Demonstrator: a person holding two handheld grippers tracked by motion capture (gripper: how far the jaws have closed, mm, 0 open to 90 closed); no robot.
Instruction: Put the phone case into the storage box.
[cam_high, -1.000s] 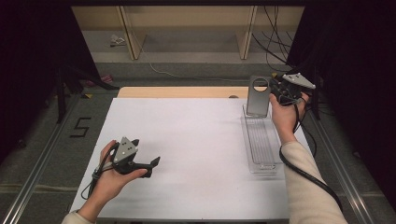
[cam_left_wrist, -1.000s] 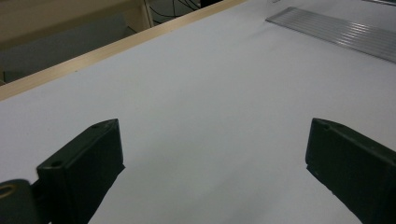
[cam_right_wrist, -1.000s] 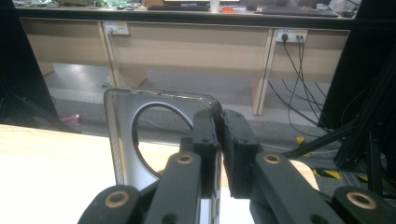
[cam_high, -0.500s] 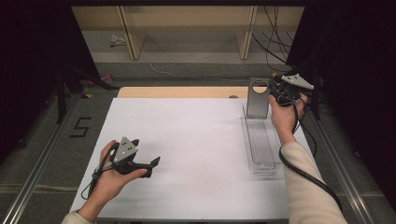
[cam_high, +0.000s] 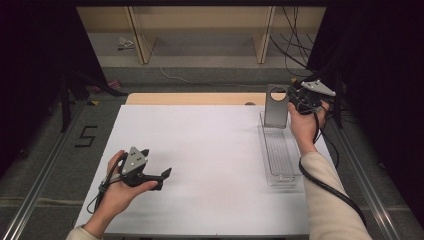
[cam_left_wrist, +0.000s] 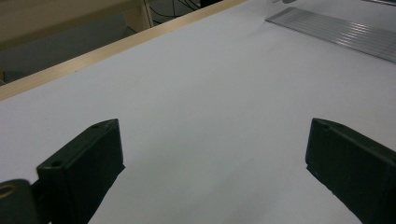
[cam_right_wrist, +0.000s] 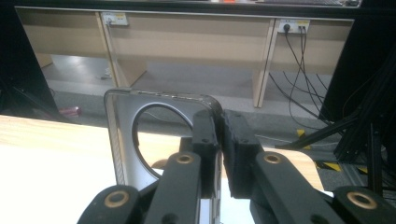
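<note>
High view: our right gripper (cam_high: 291, 101) is clamped on the upright end plate (cam_high: 276, 106) of the clear rack (cam_high: 278, 150), at the mat's (cam_high: 210, 150) far right. Plate is grey and flat with a round hole; probably stiff, light, slick, so we pinch its edge. Left gripper (cam_high: 162, 176) rests wide open with nothing between the jaws.
</note>
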